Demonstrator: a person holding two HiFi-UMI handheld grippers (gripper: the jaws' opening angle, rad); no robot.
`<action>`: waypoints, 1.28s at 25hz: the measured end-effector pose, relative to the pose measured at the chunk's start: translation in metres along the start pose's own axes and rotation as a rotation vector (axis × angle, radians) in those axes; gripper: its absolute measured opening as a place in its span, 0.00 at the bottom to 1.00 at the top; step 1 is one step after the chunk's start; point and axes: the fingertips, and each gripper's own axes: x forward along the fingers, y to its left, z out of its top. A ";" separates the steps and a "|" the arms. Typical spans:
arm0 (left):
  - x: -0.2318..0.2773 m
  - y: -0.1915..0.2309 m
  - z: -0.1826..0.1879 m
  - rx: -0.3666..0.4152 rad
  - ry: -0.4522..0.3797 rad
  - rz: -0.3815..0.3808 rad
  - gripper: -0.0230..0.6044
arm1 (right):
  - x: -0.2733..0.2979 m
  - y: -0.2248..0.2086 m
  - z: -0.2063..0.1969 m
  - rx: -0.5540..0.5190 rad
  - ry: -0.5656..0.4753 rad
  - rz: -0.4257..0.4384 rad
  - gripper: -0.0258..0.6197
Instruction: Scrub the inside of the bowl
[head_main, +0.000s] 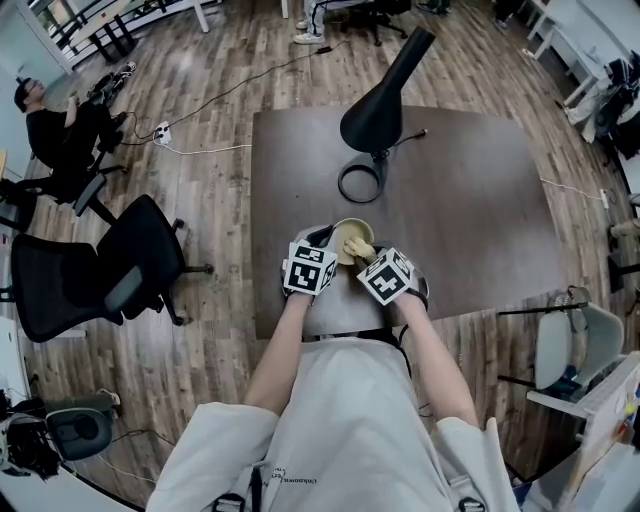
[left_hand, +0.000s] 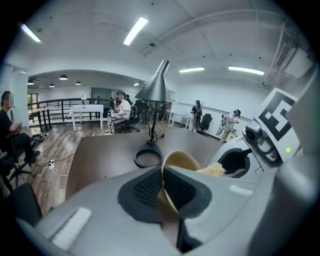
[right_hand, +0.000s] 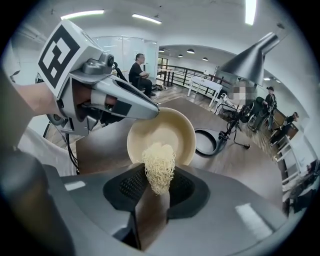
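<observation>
So, the left tongs (left_hand: 163, 187) are clenched on the rim of the bowl (right_hand: 160, 132), one jaw inside the wall and one outside. The bowl is up off the counter (head_main: 450, 200) near its front edge, tipped so the opening faces the right tongs (right_hand: 156, 195). Those are clamped on a pale, stringy scrubber (right_hand: 159, 165), and its free end pokes out right at the bowl's lower lip. I can't tell from these shots whether it's actually pressing on the inner wall or just hovering at the mouth.

My take on doing this bit well: push the scrubber deeper so the fibres flatten against the bottom, then work in circles outward and up the sides. That rim pinch looks like a small hold, so hard pushes could twist the bowl loose. I'd scrub toward the clamped side and go easy on the far side. Rotating the left wrist a little should bring fresh wall round to the scrubber. The lamp (head_main: 385, 100) sits well back, out of the way.
</observation>
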 end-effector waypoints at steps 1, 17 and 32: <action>0.000 0.000 0.002 -0.001 -0.005 0.001 0.06 | 0.000 0.001 0.002 -0.004 -0.004 0.000 0.24; -0.003 -0.009 0.018 0.084 -0.026 -0.045 0.06 | -0.011 0.005 0.043 0.025 -0.146 0.030 0.23; -0.007 -0.012 0.021 0.094 -0.010 -0.043 0.06 | -0.025 -0.029 0.050 0.062 -0.217 -0.133 0.24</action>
